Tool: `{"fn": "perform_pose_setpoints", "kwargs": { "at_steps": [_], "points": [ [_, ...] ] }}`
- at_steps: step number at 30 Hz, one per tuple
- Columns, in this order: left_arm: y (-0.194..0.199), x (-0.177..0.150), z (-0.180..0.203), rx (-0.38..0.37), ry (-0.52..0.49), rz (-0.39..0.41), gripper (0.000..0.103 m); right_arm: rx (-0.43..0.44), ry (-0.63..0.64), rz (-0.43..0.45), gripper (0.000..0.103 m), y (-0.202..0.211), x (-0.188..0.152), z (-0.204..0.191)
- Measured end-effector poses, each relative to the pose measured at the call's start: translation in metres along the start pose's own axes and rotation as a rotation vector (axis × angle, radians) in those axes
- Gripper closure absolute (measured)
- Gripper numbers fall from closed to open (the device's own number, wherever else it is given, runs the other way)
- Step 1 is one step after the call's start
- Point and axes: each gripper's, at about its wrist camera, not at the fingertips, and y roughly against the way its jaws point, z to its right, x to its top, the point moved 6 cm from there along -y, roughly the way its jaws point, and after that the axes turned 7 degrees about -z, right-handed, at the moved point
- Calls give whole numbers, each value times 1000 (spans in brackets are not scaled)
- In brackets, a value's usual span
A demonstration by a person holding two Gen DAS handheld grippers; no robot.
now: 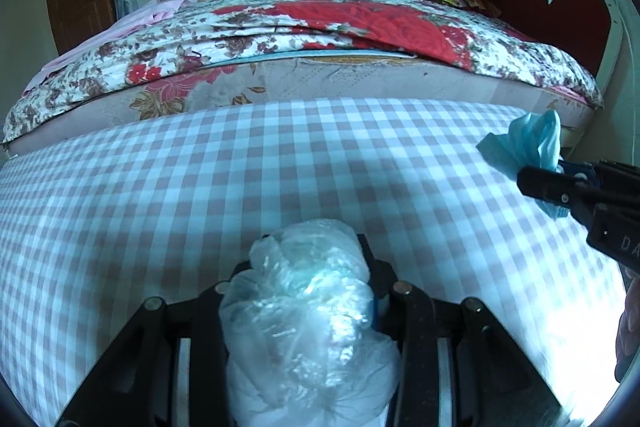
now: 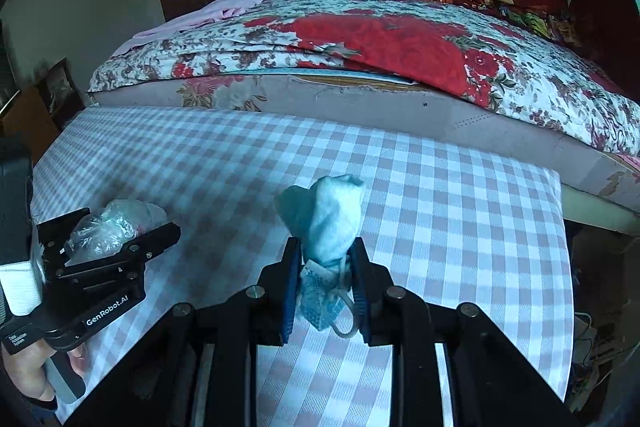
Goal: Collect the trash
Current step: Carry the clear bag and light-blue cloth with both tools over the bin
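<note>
Carrying step: left gripper [image 1: 316, 291], jaws clamped on a crumpled clear plastic bag [image 1: 308, 307], and right gripper [image 2: 326, 279], jaws pinching a blue face mask [image 2: 328, 223], hang above the checked counter [image 2: 460, 211]; next, probably, an unseen bin.

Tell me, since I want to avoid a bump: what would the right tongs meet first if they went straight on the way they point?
Probably the checked tablecloth. The right tongs, shut on a crumpled blue face mask, point downward at bare cloth; nothing else lies ahead before the mattress edge, though depth is hard to judge.
</note>
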Motion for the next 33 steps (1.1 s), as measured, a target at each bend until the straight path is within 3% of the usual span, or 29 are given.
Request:
{"fn": "perform_pose_setpoints", "kwargs": {
  "at_steps": [20, 33],
  "points": [
    [101, -50, 21, 4, -38, 81, 64, -51, -13, 79, 78, 120, -72, -17],
    [161, -86, 88, -71, -110, 125, 64, -68, -99, 150, 78, 199, -135, 3]
  ]
}}
